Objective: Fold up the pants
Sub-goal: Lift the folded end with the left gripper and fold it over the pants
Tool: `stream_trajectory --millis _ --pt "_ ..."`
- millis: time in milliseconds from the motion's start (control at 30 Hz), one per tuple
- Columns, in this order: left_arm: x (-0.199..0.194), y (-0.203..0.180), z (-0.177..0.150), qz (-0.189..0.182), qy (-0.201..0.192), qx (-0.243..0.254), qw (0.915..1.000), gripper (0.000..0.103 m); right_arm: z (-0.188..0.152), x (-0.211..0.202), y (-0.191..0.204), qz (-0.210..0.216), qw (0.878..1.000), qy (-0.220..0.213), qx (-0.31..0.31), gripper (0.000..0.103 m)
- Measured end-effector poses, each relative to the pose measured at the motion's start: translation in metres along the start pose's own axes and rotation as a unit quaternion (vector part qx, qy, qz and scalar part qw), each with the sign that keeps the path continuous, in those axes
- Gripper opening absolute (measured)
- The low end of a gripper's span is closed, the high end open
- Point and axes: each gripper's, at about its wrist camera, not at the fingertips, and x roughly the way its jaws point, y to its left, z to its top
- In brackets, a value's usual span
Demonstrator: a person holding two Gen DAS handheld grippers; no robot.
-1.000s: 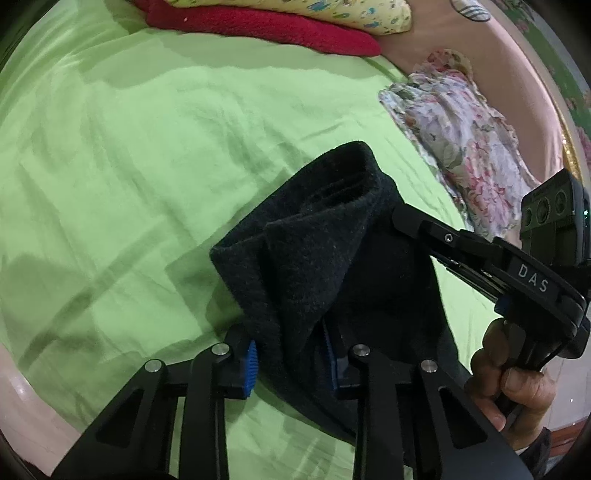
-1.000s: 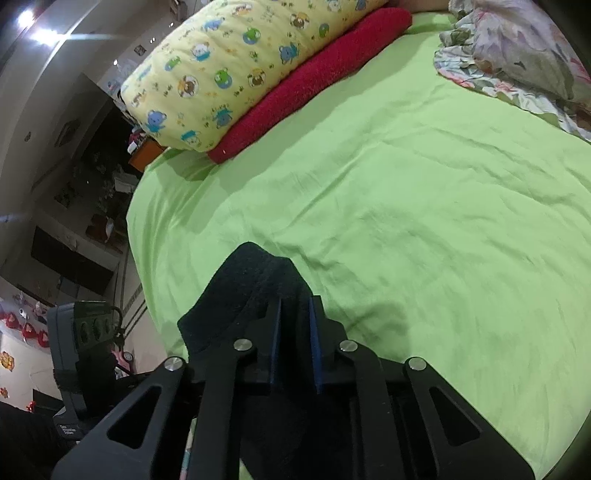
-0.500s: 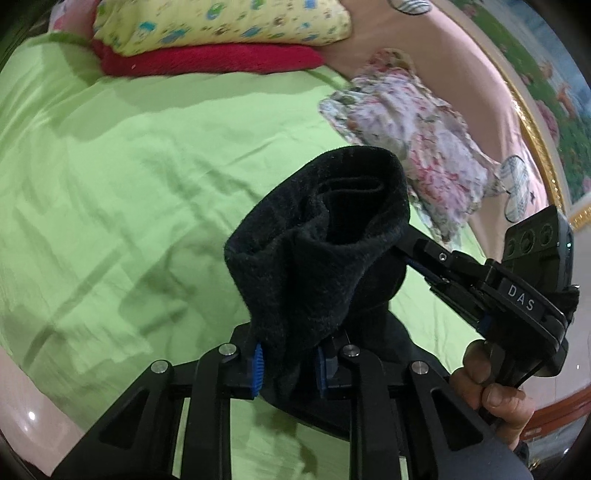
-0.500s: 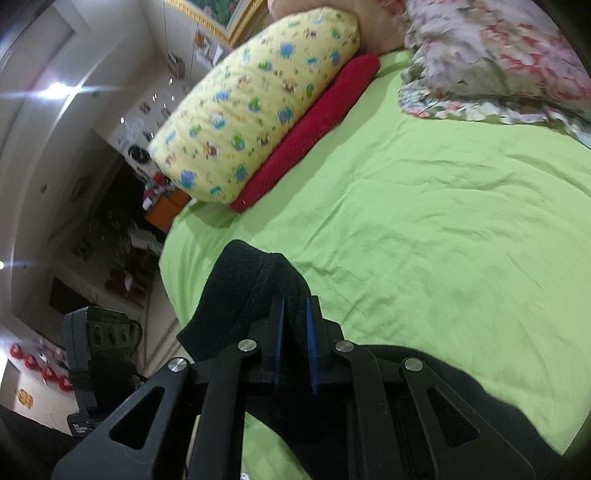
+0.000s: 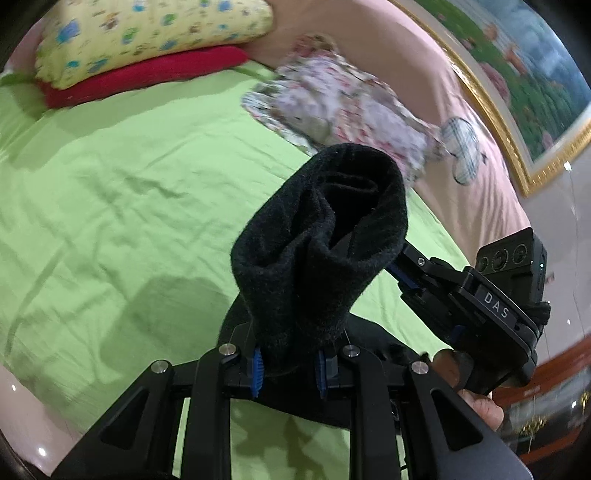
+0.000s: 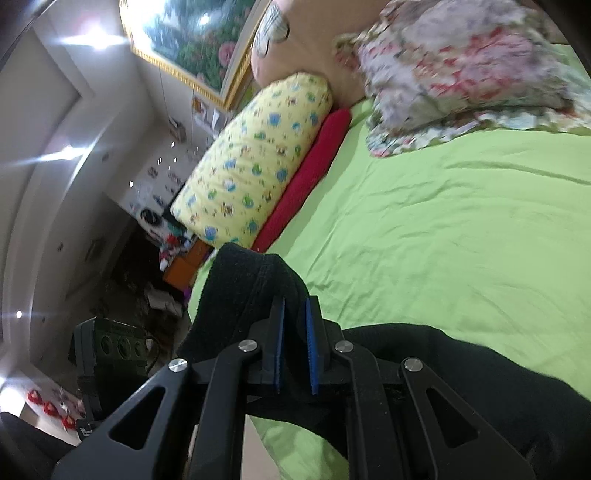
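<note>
Black fleece pants (image 5: 317,251) hang bunched in the air above the green bed sheet (image 5: 122,192). My left gripper (image 5: 290,369) is shut on one edge of the pants, its blue pads pressing the cloth. In the left wrist view my right gripper (image 5: 400,275) reaches in from the right and grips the same bundle. In the right wrist view that gripper (image 6: 293,343) is shut on a fold of the pants (image 6: 243,288), and the rest of the cloth (image 6: 461,354) trails low to the right over the sheet (image 6: 443,229).
A yellow patterned pillow (image 5: 147,33) lies on a red blanket (image 5: 147,75) at the head of the bed. A floral quilt (image 5: 347,107) is heaped by the pink headboard (image 5: 424,74). The bed's edge and a cluttered floor (image 6: 147,280) show at left.
Both grippers have lifted the pants higher off the sheet and swung toward the head of the bed. The left jaws tightened on the cloth. The pillow and quilt now look closer.
</note>
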Motion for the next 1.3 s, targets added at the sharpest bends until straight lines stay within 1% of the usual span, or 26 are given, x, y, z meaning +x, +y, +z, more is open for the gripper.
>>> stream_trajectory --millis 233,467,633,767,1067,1267,1300 --pt "0.000 -0.042 -0.019 -0.020 0.014 0.040 0.9989 0.019 -0.013 -0.049 -0.014 -0.003 0.999 -0.042 0.022 0.012" --pt "0.002 -0.081 -0.038 -0.038 0.027 0.079 0.9958 0.020 -0.026 -0.091 -0.029 -0.003 0.996 -0.082 0.045 0.012" --pt "0.006 -0.106 -0.050 -0.047 0.037 0.103 0.9929 0.020 -0.033 -0.115 -0.033 -0.014 0.994 -0.101 0.049 0.012" --pt "0.012 -0.120 -0.056 -0.053 0.048 0.109 0.9915 0.020 -0.040 -0.130 -0.040 -0.024 0.992 -0.113 0.053 0.012" --pt "0.032 -0.159 -0.076 -0.070 0.077 0.144 0.9841 0.020 -0.056 -0.172 -0.061 -0.037 0.986 -0.148 0.072 0.012" --pt "0.050 -0.184 -0.096 -0.068 0.094 0.176 0.9775 0.020 -0.070 -0.195 -0.084 -0.043 0.982 -0.163 0.090 0.011" --pt "0.054 -0.188 -0.101 -0.066 0.099 0.182 0.9761 0.020 -0.072 -0.199 -0.088 -0.043 0.981 -0.165 0.094 0.007"
